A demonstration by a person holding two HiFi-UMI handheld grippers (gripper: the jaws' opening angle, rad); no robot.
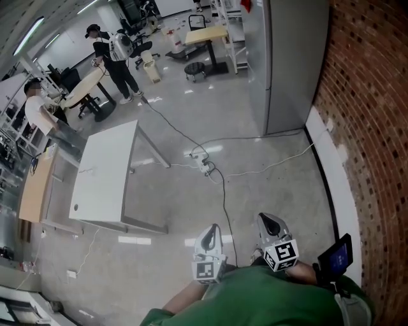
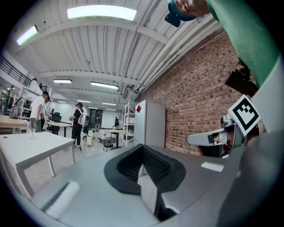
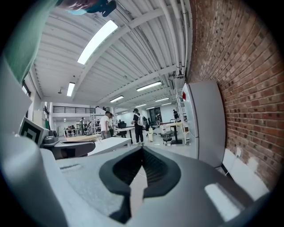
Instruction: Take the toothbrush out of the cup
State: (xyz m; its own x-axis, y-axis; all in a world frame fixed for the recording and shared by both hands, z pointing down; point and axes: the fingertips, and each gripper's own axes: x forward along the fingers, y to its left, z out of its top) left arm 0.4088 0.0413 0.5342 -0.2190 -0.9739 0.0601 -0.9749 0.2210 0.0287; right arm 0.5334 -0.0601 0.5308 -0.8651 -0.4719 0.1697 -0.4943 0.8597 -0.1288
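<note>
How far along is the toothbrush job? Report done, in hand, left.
Done: nothing; no cup or toothbrush can be made out in any view. In hand: nothing; the grey left gripper and grey right gripper are shut and empty, held near the person's green sleeve. Left: everything, starting with reaching the cup, perhaps at the white rectangular table.

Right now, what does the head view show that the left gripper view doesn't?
Only the head view: the cable across the floor. Only the left gripper view: the ceiling lights, and the jaws of the left tool together, nothing between them. Both: the white table, brick wall, grey cabinet and right tool. Neither shows a cup or toothbrush.
</note>
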